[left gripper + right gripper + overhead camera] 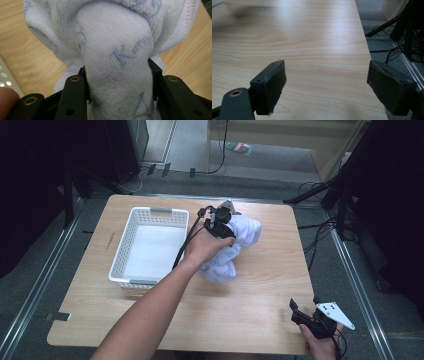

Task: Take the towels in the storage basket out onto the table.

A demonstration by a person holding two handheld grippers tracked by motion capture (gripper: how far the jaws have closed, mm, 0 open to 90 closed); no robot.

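Nearest the person, the right hand-held gripper rests at the desk's front right corner with its jaws spread wide and nothing between them. Farther in, the left hand-held gripper is clamped on a thick fold of the white towel, which lies bunched on the desk just right of the white basket; the pads squeeze the cloth from both sides. The towel looks light, soft and floppy, so it should sag and trail when lifted. A bunched fold gives a surer hold than a single edge. Beyond the desk lies grey floor with cables
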